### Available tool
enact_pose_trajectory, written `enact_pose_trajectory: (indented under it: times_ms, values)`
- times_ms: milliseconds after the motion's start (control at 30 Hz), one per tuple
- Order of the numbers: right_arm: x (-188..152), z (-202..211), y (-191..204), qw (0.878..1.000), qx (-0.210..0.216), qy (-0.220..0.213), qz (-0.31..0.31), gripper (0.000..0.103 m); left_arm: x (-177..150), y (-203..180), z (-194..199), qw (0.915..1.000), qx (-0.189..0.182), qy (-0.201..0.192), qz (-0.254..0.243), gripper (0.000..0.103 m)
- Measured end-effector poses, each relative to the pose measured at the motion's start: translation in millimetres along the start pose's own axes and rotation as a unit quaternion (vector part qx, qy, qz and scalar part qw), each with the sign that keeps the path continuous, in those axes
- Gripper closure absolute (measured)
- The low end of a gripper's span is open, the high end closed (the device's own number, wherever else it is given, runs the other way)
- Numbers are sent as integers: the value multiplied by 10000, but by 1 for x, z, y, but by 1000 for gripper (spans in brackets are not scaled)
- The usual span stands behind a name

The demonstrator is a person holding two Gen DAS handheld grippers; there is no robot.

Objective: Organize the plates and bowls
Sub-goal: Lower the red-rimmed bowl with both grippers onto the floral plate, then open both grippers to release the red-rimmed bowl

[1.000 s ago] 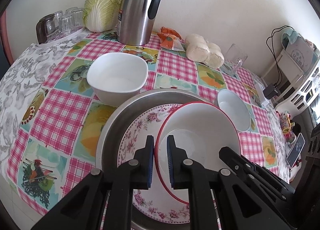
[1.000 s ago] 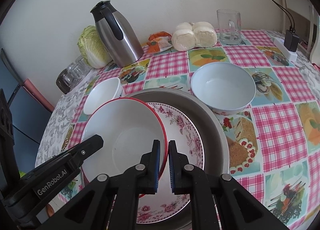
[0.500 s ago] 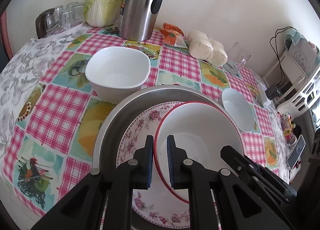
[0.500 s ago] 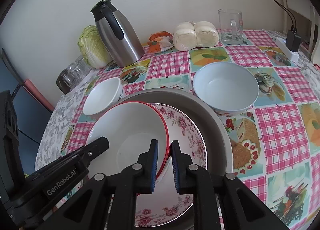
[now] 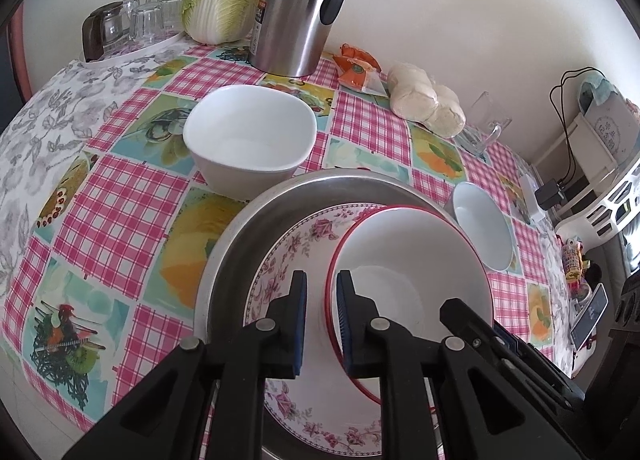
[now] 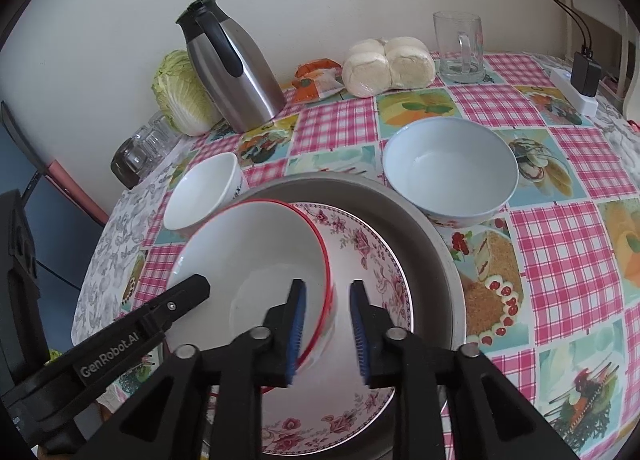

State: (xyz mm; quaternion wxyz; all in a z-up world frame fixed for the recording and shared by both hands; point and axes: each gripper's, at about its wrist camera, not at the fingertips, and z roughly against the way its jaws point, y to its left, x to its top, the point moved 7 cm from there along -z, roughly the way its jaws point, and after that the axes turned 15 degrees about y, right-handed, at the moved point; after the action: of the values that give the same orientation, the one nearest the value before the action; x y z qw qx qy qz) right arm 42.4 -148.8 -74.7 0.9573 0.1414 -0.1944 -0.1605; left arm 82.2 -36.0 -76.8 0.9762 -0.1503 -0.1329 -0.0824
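Both claws, left (image 5: pixel 321 296) and right (image 6: pixel 327 302), have just been opening off the red-rimmed bowl (image 6: pixel 256 256), its rim between each; part wider, lift clear without tipping it off the plate (image 6: pixel 360 244).

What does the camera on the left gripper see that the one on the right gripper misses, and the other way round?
Only the left wrist view shows a white plastic rack beside the table and a phone at the far edge.

Only the right wrist view shows a white power strip with a black plug, and the lettering on the left gripper.

Both show the red-rimmed bowl resting in the floral plate on the metal tray, each gripper's jaws just opening around the bowl's rim, plus the steel jug, cabbage and glass mug.
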Motion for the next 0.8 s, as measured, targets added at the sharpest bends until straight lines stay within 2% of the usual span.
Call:
enact_pose_trajectory:
  times_ms: [33,100,233,300,400,533,600,800]
  values:
    - [-1,-1,-1,10000,-14,23,-21,68,0,0,1,10000,56,-18,-22,83]
    - [-1,-1,-3,10000,-30,38,-38,62,1,-1,4,9999,124,-85,-44,65]
    - [0,5,-4,10000,-64,-53,-19,48,2,0,10,9998,102,-182,12,54]
    - [0,7,-3,9999,-106,-101,-2,44,3,2,14,9995,150,-253,61,39]
    - [1,9,-3,9998,-149,-150,9,37,5,6,19,9990,249,-350,137,31]
    - [2,10,-5,9997,-196,-167,-5,27,7,13,23,9978,420,-456,239,26]
    - [2,10,-6,9996,-206,-171,-16,23,7,16,24,9972,499,-481,292,20]
    - [3,10,-9,9995,-247,-208,-57,13,8,33,29,9932,824,-593,577,17]
